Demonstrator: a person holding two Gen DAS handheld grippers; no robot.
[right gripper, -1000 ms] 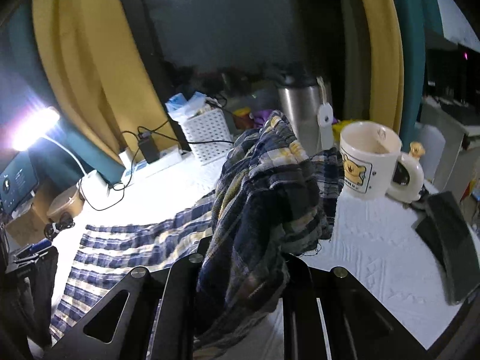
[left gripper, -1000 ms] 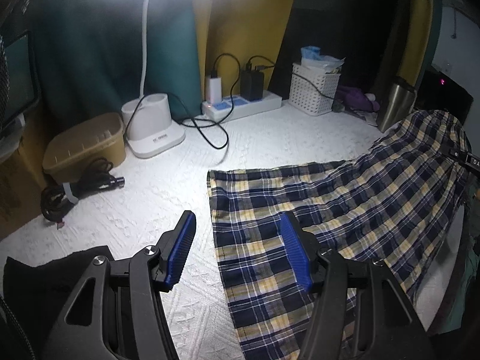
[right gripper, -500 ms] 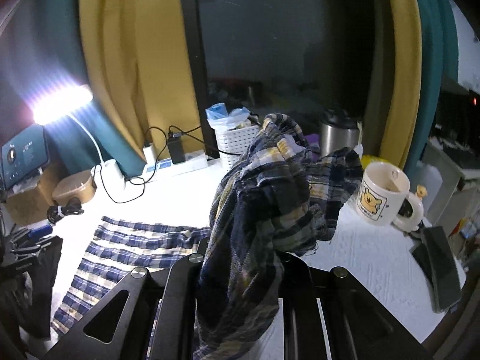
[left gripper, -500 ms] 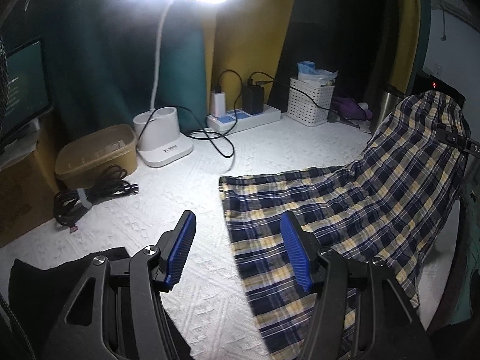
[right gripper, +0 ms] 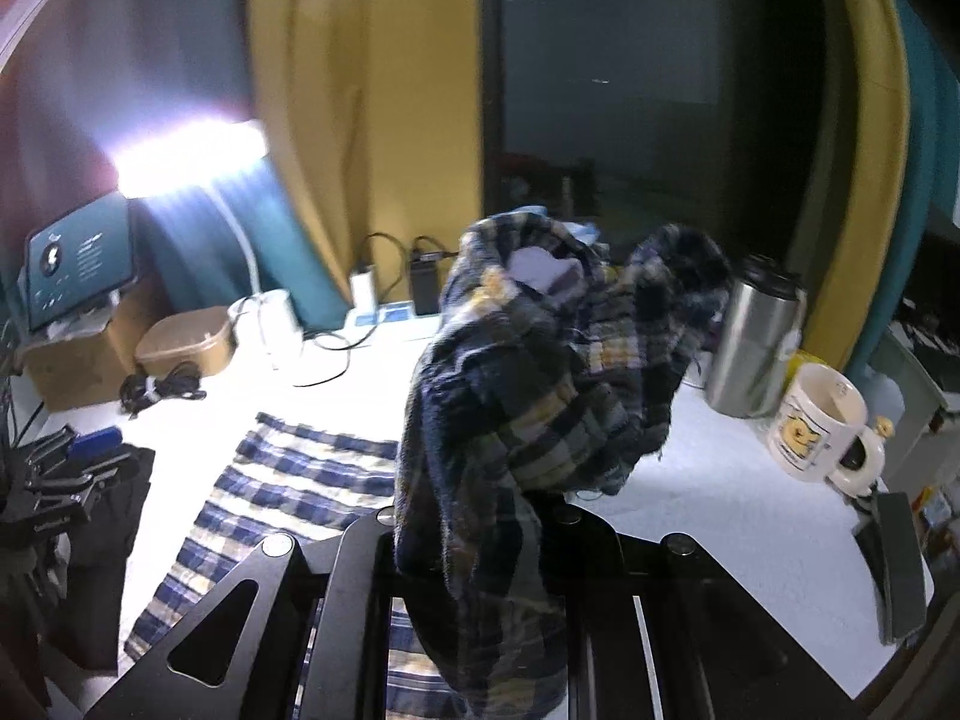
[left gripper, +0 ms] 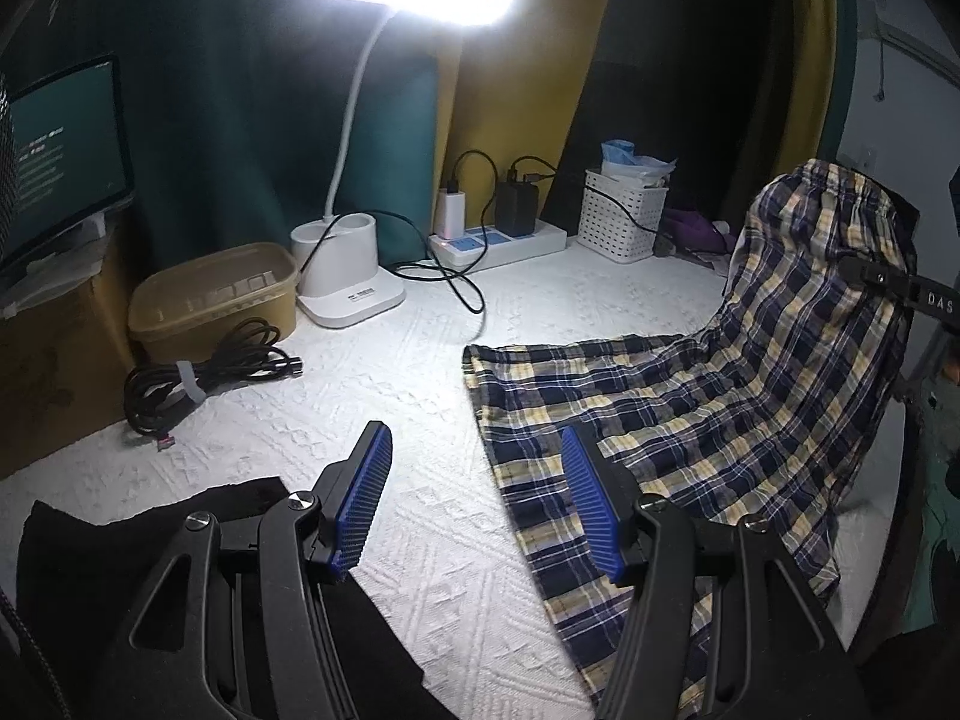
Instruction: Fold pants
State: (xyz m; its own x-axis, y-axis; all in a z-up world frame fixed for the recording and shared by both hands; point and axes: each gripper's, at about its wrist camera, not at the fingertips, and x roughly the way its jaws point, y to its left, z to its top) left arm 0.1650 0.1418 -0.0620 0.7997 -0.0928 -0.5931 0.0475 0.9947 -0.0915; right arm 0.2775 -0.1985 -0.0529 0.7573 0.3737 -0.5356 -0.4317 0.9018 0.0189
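The plaid pants [left gripper: 690,420] lie with their leg ends flat on the white table cover [left gripper: 420,396]. Their right part rises off the table to the waistband. My right gripper [left gripper: 900,285] is shut on that bunched waistband [right gripper: 540,390] and holds it in the air; the cloth hides the fingertips of the right gripper [right gripper: 474,522]. My left gripper [left gripper: 477,498] hovers open over the table, just left of the leg ends. Nothing is between its blue pads [left gripper: 366,498]. In the right wrist view, the left gripper [right gripper: 72,468] shows at the far left.
At the back stand a lit desk lamp [left gripper: 348,276], a power strip [left gripper: 498,240] with chargers, a white basket [left gripper: 624,216], a tan box [left gripper: 216,294] and a coiled cable [left gripper: 204,372]. A black cloth [left gripper: 150,540] lies near left. A steel tumbler [right gripper: 756,342], mug [right gripper: 822,426] and dark flat object [right gripper: 894,564] sit right.
My right gripper has lifted the waistband higher and carried it leftward, rolling as it went. The left gripper has drawn back and to the left, still open.
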